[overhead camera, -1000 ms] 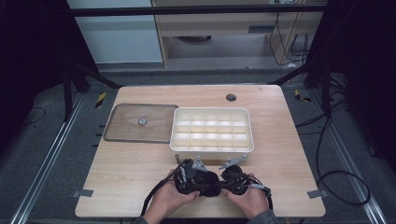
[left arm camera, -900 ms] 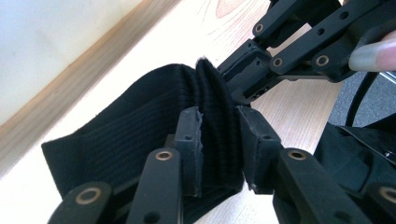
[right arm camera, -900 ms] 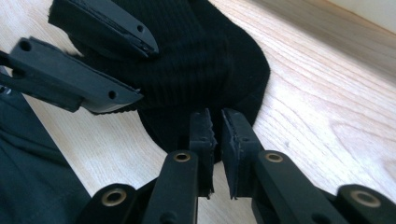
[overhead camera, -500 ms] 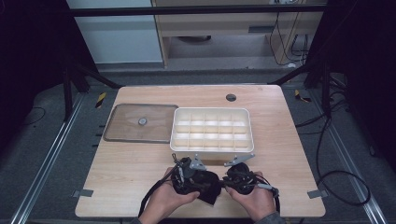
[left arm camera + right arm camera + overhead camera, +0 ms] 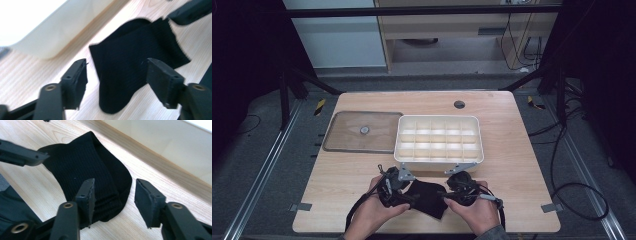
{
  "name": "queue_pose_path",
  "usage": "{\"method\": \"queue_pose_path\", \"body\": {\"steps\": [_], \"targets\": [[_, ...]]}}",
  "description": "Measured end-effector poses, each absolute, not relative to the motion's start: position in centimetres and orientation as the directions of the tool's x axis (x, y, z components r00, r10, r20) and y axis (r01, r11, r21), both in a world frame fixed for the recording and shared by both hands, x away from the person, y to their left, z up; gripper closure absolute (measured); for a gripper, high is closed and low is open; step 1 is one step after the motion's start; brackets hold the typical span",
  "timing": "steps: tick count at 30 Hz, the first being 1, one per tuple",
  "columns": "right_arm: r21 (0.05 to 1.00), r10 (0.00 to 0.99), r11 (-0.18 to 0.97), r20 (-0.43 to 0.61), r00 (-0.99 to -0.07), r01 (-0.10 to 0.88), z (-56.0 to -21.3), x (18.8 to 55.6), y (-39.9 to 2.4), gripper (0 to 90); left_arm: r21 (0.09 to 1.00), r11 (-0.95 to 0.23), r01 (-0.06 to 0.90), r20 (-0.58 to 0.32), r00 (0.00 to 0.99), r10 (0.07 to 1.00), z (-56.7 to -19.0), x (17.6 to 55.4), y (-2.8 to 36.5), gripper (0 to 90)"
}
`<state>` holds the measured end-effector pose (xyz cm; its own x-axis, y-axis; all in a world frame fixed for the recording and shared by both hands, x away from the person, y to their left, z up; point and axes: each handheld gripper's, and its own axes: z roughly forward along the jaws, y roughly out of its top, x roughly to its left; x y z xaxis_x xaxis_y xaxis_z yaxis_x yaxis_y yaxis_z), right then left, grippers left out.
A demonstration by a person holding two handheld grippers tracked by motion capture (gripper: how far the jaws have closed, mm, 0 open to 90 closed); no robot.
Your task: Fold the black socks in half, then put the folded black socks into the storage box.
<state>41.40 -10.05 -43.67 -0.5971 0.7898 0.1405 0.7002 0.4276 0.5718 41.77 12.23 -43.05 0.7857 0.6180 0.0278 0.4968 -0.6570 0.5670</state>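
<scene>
A folded black sock [image 5: 428,198] lies flat on the wooden table [image 5: 512,165] near its front edge, between the two hand-held grippers. My left gripper [image 5: 398,186] is at the sock's left end. In the left gripper view its jaws [image 5: 117,80] have just been opening and stand wide above the sock [image 5: 135,57] without pressing it. My right gripper [image 5: 460,186] is at the sock's right end. Its jaws [image 5: 115,192] have also just been opening; they stand apart over the sock's [image 5: 85,165] rounded edge and grip nothing.
A white tray [image 5: 439,159] with several compartments stands just beyond the grippers. A clear lid [image 5: 362,131] with a small knob lies to its left. A round hole [image 5: 459,104] sits near the table's far edge.
Both grippers have let go of the sock and drawn apart sideways. The sock now lies in plain sight between them.
</scene>
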Motion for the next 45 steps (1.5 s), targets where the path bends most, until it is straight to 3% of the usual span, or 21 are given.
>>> {"method": "queue_pose_path", "body": {"steps": [7,12,25,38,45], "targets": [[0.572,0.793,0.439,0.116,-0.598,0.693,-43.9,41.5,-9.7,36.5,0.564,-0.626,0.539,-0.013,0.764,0.645,-44.7,41.7,14.6,12.1],[0.567,0.777,0.456,0.121,-0.617,0.686,-44.2,41.7,-9.2,28.0,0.569,-0.605,0.557,-0.031,0.75,0.661,-45.1,41.7,15.7,10.9],[0.534,0.772,0.477,0.124,-0.623,0.698,-45.3,41.6,-8.7,40.8,0.562,-0.622,0.545,-0.048,0.772,0.633,-46.2,41.1,16.0,27.2],[0.518,0.768,0.483,0.135,-0.625,0.706,-46.4,41.8,-8.7,41.0,0.533,-0.664,0.524,-0.039,0.8,0.599,-46.8,40.8,15.0,36.4],[0.518,0.758,0.505,0.115,-0.642,0.69,-46.7,41.9,-8.5,43.9,0.515,-0.671,0.533,-0.039,0.797,0.603,-46.8,41.2,14.8,45.6]]}}
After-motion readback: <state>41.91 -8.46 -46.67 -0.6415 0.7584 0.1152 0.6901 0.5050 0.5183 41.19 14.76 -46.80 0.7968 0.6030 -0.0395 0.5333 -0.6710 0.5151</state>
